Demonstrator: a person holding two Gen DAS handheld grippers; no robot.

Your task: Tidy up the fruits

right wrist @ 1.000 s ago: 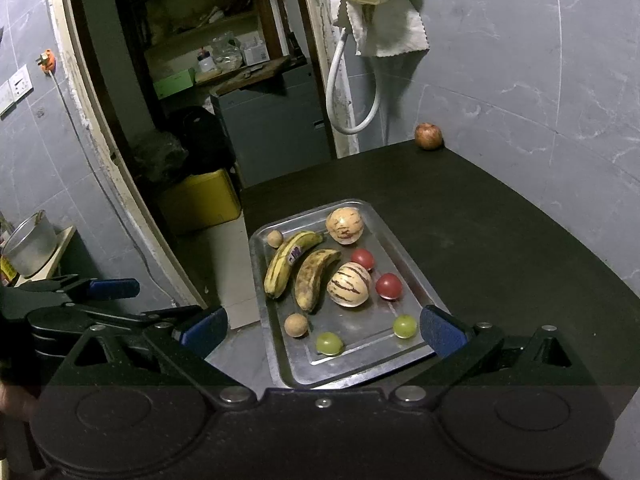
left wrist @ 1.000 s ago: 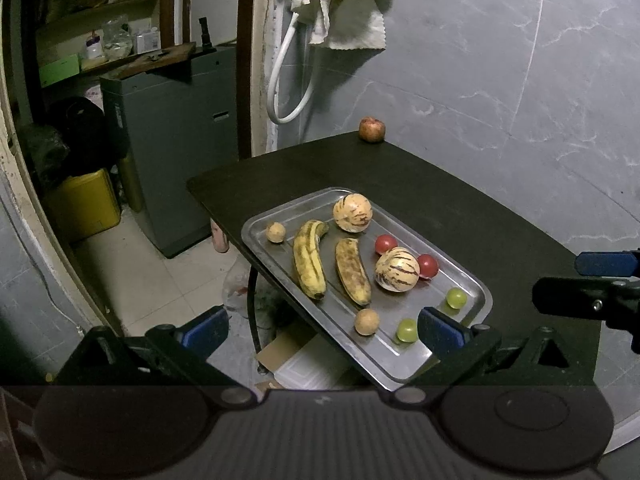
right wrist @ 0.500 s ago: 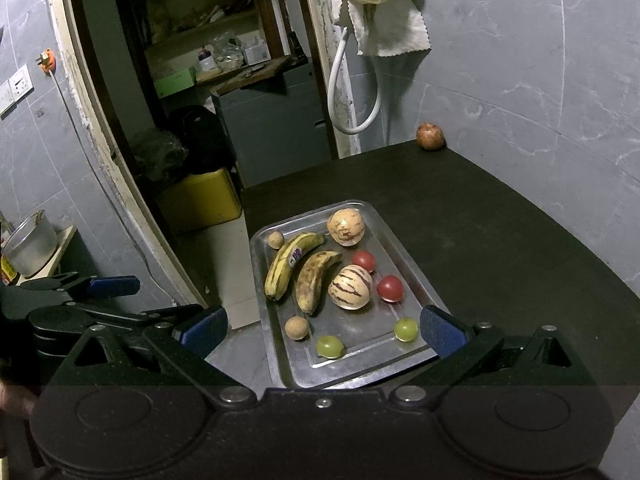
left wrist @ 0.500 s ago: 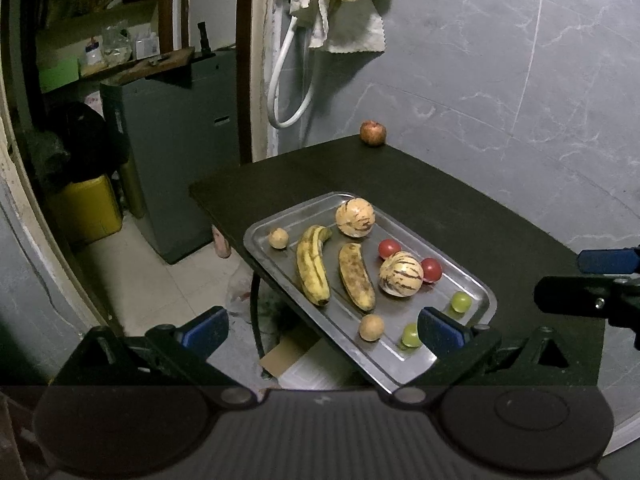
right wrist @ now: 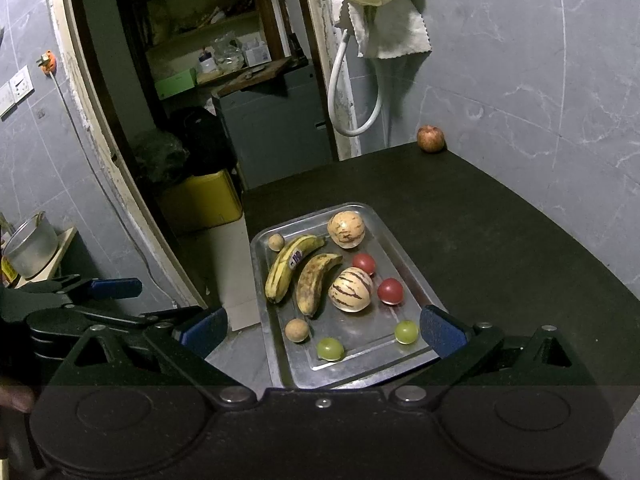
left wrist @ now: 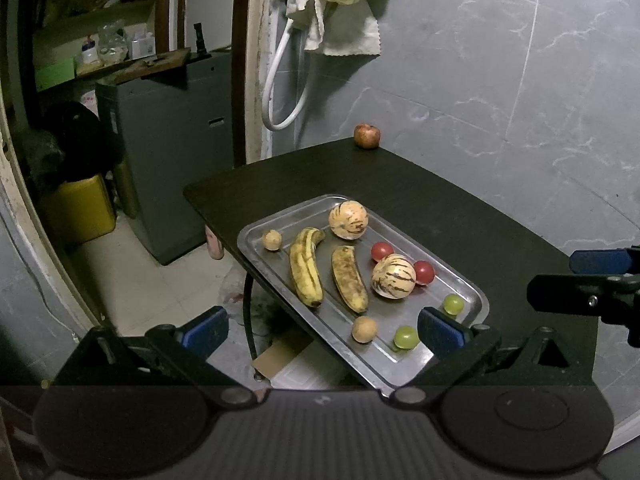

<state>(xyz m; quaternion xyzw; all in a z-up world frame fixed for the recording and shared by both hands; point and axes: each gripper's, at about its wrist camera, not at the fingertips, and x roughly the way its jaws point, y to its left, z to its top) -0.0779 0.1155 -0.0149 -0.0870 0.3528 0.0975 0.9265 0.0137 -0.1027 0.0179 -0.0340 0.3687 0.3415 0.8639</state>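
A: Fruit all sits in the tray (right wrist: 400,248), except one apple (right wrist: 430,139) at the table's (right wrist: 520,240) far corner by the wall.
B: Contents?
A: Two bananas (right wrist: 294,266) side by side: one yellow with a sticker, the other (left wrist: 349,279) heavily brown-spotted. Two striped melons: one (right wrist: 346,229) at the far end, one (right wrist: 351,289) mid-tray. Two red tomatoes (right wrist: 390,291) flank the mid melon; from the left wrist view one (left wrist: 424,272) touches it. Two green grapes (right wrist: 330,349) at the near end. Two small tan round fruits: one (right wrist: 276,241) in the far-left corner, one (right wrist: 297,330) near the grapes.
B: Tray position?
A: On the table's left part, near end past the edge.
B: Claws?
A: Left gripper (left wrist: 320,330) spread wide, nothing held, hovering over the near end. Right gripper (right wrist: 322,330) likewise released, empty, above the same end.
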